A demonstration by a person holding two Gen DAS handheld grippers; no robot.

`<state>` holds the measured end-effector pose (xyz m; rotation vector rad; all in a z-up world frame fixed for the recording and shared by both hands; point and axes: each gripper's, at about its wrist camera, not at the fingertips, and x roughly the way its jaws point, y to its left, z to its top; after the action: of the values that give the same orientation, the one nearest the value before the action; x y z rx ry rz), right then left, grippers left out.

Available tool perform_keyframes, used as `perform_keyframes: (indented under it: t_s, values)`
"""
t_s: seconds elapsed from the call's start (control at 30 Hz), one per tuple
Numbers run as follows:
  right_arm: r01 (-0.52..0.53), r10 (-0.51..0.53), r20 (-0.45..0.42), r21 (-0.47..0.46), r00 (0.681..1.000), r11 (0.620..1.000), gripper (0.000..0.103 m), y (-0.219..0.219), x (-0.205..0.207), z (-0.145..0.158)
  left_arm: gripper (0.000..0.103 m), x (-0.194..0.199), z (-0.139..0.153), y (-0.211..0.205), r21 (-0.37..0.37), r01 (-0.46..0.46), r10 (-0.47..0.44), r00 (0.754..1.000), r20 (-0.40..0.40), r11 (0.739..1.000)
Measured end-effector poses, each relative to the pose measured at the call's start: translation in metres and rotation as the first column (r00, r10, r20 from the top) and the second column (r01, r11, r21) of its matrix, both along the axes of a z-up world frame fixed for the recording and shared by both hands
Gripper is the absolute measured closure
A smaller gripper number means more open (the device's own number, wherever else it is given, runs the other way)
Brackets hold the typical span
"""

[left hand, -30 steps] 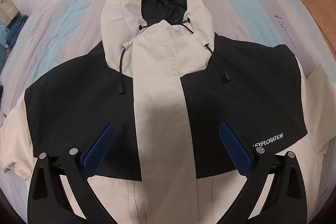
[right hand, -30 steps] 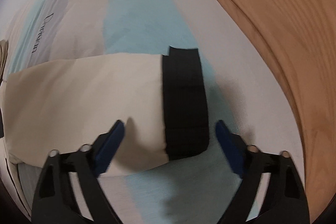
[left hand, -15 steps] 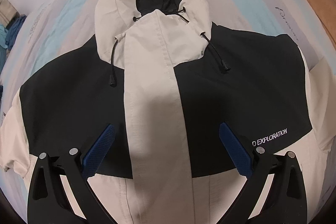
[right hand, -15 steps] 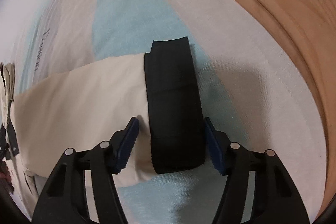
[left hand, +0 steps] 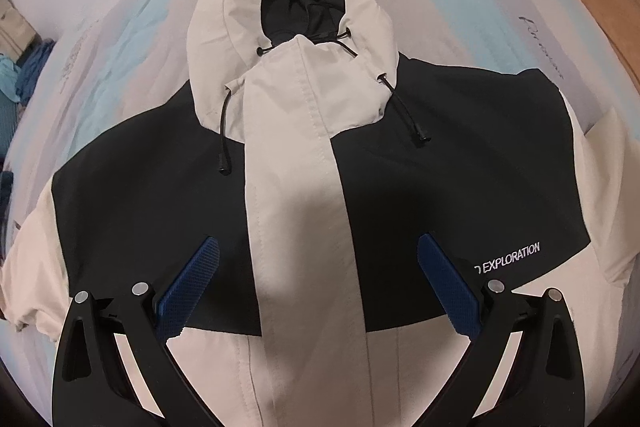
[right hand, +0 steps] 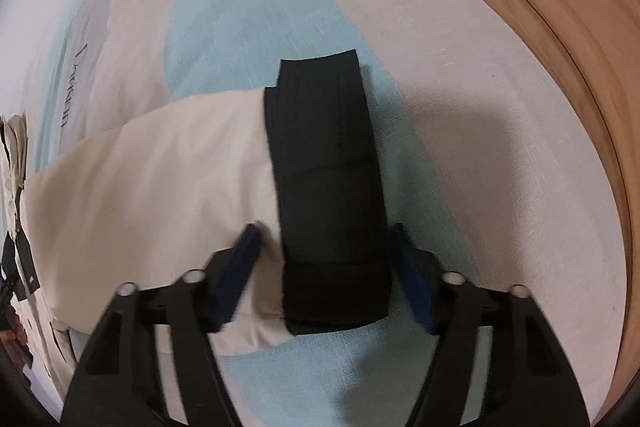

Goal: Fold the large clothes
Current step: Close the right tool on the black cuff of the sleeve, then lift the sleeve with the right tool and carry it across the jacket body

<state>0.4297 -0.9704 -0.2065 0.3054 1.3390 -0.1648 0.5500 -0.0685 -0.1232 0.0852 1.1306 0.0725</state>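
jacket: beige and black, hooded, lies front-up and spread flat on the striped bedsheet
left gripper: spread wide over the chest, grasping nothing
right gripper: straddles the sleeve's black cuff; pads beside it, grip uncertain

jacket hem cut off, right fingers blurred
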Motion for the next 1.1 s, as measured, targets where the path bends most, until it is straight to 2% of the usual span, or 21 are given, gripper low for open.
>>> perform_keyframes:
  t_s: [0.27, 0.3, 0.37, 0.4, 0.43, 0.63, 0.73, 0.77, 0.9, 1.0, 1.1]
  values:
    - [0.022, -0.021, 0.022, -0.027, 1.000, 0.999, 0.057, 0.016, 0.001, 0.031, 0.006, 0.002, 0.005, -0.005, -0.014, -0.014, 0.014, 1.000, 0.010, 1.000]
    - [0.023, -0.022, 0.029, -0.028, 0.999, 0.999, 0.061, 0.012, 0.002, 0.033, 0.006, 0.001, 0.007, -0.006, -0.017, -0.014, 0.015, 1.000, 0.014, 1.000]
    - [0.014, -0.012, 0.048, -0.048, 0.999, 0.999, 0.082, 0.020, 0.001, 0.046, 0.006, -0.002, 0.012, -0.009, -0.019, -0.012, 0.012, 1.000, 0.019, 1.000]
    - [0.000, 0.003, 0.054, -0.051, 0.999, 0.999, 0.089, 0.026, 0.002, 0.052, 0.006, -0.004, 0.014, -0.010, -0.019, -0.009, 0.009, 1.000, 0.021, 1.000]
    - [-0.014, 0.017, 0.058, -0.040, 0.998, 0.999, 0.091, 0.031, 0.003, 0.055, 0.006, -0.009, 0.016, -0.011, -0.016, -0.008, 0.008, 1.000, 0.023, 1.000]
    - [-0.031, 0.033, 0.029, -0.081, 0.999, 0.996, 0.093, 0.032, 0.003, 0.049, 0.006, -0.031, 0.025, -0.007, -0.027, -0.015, 0.015, 1.000, 0.021, 1.000]
    - [0.020, -0.019, 0.008, -0.082, 1.000, 0.996, 0.084, 0.032, 0.016, 0.034, 0.006, -0.043, 0.027, -0.002, -0.039, -0.024, 0.025, 0.999, 0.021, 0.999]
    - [0.043, -0.043, 0.003, -0.073, 0.999, 0.996, 0.081, 0.025, 0.008, 0.030, 0.006, -0.046, 0.027, -0.001, -0.043, -0.027, 0.028, 0.999, 0.020, 0.999]
    - [0.141, -0.141, -0.008, 0.006, 0.990, 0.990, 0.075, 0.000, 0.000, 0.008, 0.006, -0.054, 0.025, 0.002, -0.035, -0.027, 0.028, 0.999, 0.020, 0.999]
    - [0.195, -0.196, -0.007, 0.104, 0.981, 0.975, 0.072, -0.017, -0.003, -0.004, 0.006, -0.055, 0.023, 0.004, -0.032, -0.026, 0.027, 0.999, 0.018, 0.999]
    - [0.204, -0.204, -0.017, 0.142, 0.979, 0.969, 0.070, -0.022, -0.002, -0.008, 0.006, -0.055, 0.023, 0.004, -0.018, -0.016, 0.016, 1.000, 0.025, 1.000]
